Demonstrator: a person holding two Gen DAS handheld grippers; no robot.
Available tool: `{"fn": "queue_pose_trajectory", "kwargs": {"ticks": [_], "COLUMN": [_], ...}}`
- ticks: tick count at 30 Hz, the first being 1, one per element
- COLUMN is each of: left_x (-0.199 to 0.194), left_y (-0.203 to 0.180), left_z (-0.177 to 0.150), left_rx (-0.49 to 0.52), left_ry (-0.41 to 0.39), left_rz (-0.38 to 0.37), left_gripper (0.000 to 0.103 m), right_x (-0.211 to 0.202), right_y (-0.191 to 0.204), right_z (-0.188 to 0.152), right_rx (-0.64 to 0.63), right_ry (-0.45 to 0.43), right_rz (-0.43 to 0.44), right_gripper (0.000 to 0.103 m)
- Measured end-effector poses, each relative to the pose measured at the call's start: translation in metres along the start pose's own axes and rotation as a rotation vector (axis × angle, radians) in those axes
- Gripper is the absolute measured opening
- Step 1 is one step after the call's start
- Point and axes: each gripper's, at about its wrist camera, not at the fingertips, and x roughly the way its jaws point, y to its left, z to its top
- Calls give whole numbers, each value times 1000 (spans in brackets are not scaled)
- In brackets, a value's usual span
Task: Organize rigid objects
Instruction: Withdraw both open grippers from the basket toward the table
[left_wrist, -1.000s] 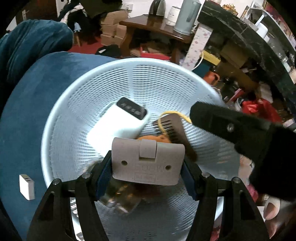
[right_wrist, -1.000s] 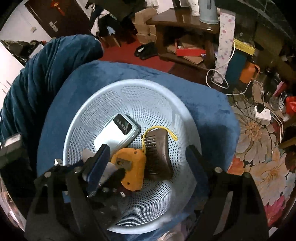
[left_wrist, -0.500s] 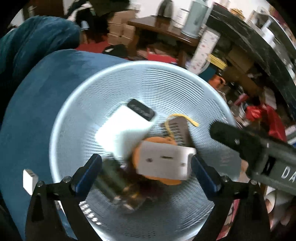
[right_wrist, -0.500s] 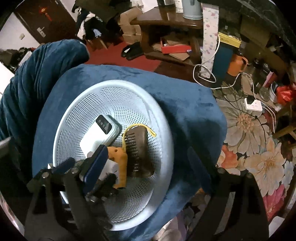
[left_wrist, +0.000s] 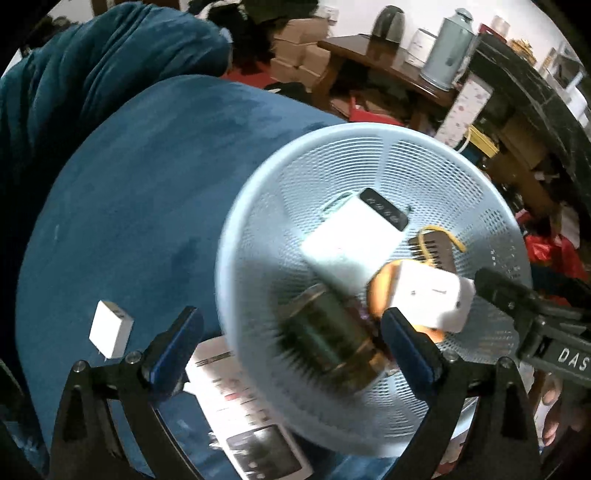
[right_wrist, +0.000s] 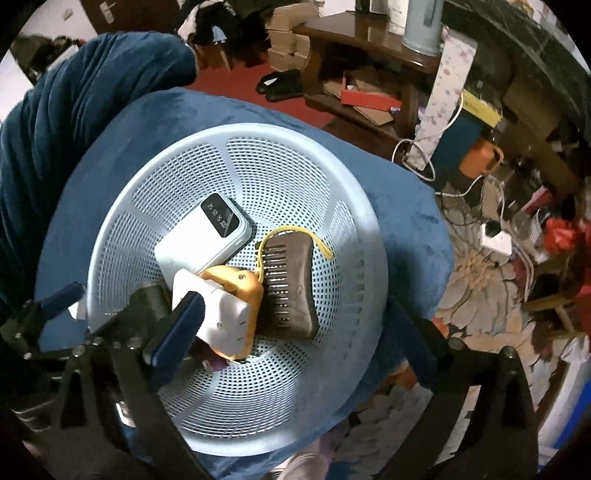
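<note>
Both grippers are spread wide with nothing in them: left gripper (left_wrist: 291, 343) and right gripper (right_wrist: 295, 332) hover over the pale blue perforated plastic basket (right_wrist: 295, 155). Inside sit a white power bank (right_wrist: 207, 236), brown wooden comb (right_wrist: 291, 284), white plug adapter (right_wrist: 221, 314) on an orange gadget (right_wrist: 240, 284), and a dark glass jar (left_wrist: 328, 339). A small white charger cube (left_wrist: 110, 329) sits outside on the blue velvet cushion (left_wrist: 140, 184).

Black angular fingers with silver screws and blue pads are seen on the left gripper (left_wrist: 291, 350) and the right gripper (right_wrist: 295, 332); white lettering "DAS" is printed on the latter.
</note>
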Motion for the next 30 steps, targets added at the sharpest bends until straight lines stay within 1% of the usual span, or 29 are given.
{"fn": "queue_pose_trajectory", "kwargs": {"ticks": [3,5,7,10,13,17,19,21,24,26,27,28,30], "left_x": [-2,-4,-5,-6,-6,-5,-3,-2,-1,-1,-1,-2,-2], "left_y": [15,24,31,35,37,43,46,49,54,57,59,61,64], "left_z": [-4,-6,-8,-11,-11,-11,-11,-12,-12,-12,-13,-13,-14], "left_rx": [-39,-66,-80,-83,-86,-98,-103,-109,-118,-124,-128,-132,-141], "left_ry": [-4,-4,-3,-1,-2,-2,-1,2,6,6,5,4,4], "left_rz": [12,15,16,17,13,9,8,8,8,9,10,11,13], "left_gripper": [98,98,98,98,98,98,98,98,98,98,98,98,98], "right_x": [-2,-9,-12,-4,4,9,15,23,31,31,29,26,21], "right_y": [1,7,13,28,43,58,65,72,75,69,65,58,45], "right_z": [2,3,3,0,-4,-10,-14,-18,-18,-10,-6,-2,5], "right_rx": [-8,-41,-77,-155,-237,-347,-411,-480,-547,-519,-494,-461,-397], "right_ry": [-17,-59,-76,-54,-27,-19,1,16,-7,-60,-79,-94,-91], "right_rz": [-18,-74,-107,-121,-113,-151,-182,-232,-326,-417,-439,-454,-443], "right_gripper": [99,99,100,100,100,100,100,100,101,101,101,101,101]}}
